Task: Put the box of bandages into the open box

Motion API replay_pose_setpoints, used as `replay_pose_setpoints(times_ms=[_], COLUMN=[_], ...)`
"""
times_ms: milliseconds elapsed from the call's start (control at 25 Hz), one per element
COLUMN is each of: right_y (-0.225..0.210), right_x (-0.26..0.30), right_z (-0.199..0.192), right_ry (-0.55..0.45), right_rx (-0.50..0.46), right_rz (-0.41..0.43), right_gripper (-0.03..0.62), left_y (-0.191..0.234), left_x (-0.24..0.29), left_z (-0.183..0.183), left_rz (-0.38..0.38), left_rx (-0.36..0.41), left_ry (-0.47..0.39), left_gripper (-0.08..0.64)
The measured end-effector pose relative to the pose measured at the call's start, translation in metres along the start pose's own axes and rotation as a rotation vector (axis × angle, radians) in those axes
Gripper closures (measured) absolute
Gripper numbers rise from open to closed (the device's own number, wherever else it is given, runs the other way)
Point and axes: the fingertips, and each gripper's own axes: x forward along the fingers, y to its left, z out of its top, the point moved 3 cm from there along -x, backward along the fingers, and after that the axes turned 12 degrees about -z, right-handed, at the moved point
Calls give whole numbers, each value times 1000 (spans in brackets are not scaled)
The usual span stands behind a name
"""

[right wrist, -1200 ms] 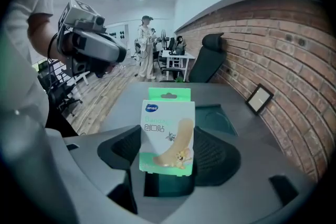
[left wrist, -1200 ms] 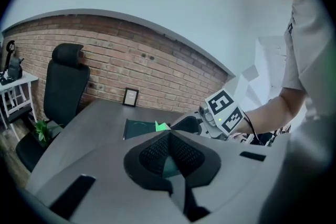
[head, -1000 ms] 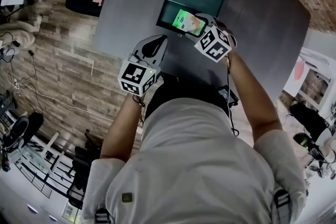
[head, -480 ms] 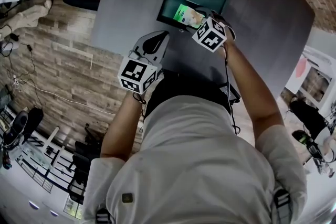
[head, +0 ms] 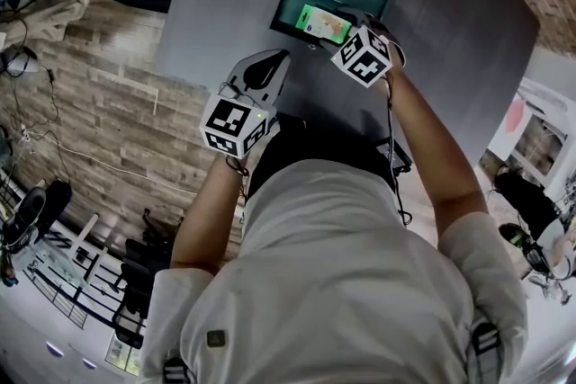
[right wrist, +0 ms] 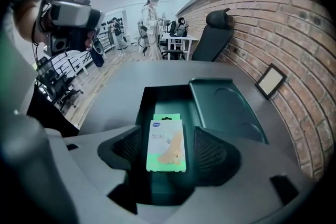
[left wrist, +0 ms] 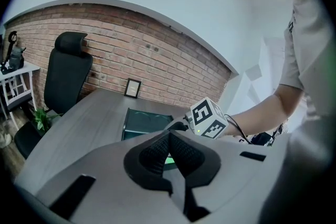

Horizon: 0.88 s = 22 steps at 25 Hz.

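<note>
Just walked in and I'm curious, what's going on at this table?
A person holds a gripper in each hand at a grey table. The right gripper is over the open box, jaws apart on either side of the box of bandages, which appears to lie inside it. The left gripper is shut and empty, held back nearer the person.

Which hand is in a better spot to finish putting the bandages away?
Right. The right gripper is at the open box, fingers apart either side of the bandages. The left gripper is shut and held back, short of the box.
</note>
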Motion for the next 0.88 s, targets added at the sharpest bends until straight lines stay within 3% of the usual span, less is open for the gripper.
replay_pose_setpoints(times_ms=[240, 480, 880], right_y=[-1, 3, 27], right_x=[-42, -101, -184], right_z=[27, 64, 102], right_ry=[-97, -259, -433], right_rx=[19, 135, 194], right_rz=[-57, -89, -196], right_gripper=[295, 299, 411], left_y=[-12, -30, -72], left_x=[-14, -37, -88], left_z=[10, 25, 59], left_rz=[-3, -7, -14], left_rx=[24, 53, 150], left_ry=[-34, -85, -168], left_gripper=[545, 545, 545])
